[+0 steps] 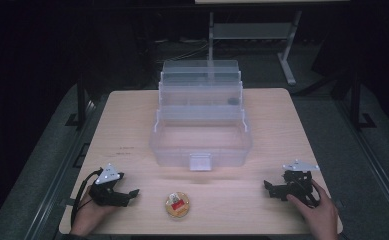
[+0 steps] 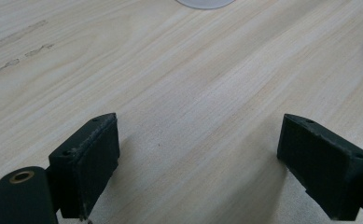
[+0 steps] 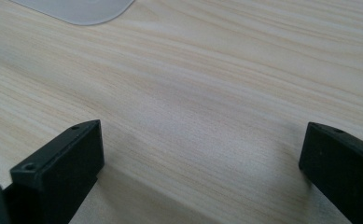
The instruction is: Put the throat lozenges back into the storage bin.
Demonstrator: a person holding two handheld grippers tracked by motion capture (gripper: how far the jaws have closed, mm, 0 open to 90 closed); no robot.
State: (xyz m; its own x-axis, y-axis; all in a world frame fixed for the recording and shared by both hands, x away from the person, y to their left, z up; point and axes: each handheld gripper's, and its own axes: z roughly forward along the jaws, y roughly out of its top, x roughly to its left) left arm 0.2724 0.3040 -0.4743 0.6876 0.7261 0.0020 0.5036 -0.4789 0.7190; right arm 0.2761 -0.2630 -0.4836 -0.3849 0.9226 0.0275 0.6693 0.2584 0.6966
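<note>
While both hands rest low in the frame, the left gripper and right gripper gape empty on the wooden table, suggesting nothing has begun; the likely next move is reaching for the small round tin at bottom centre, before the clear plastic box.

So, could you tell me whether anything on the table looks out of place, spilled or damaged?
Nothing stands out. The clear tiered box sits square on the table, the small round item lies flat in front of it, and the left claw and right claw rest open, holding nothing.
</note>
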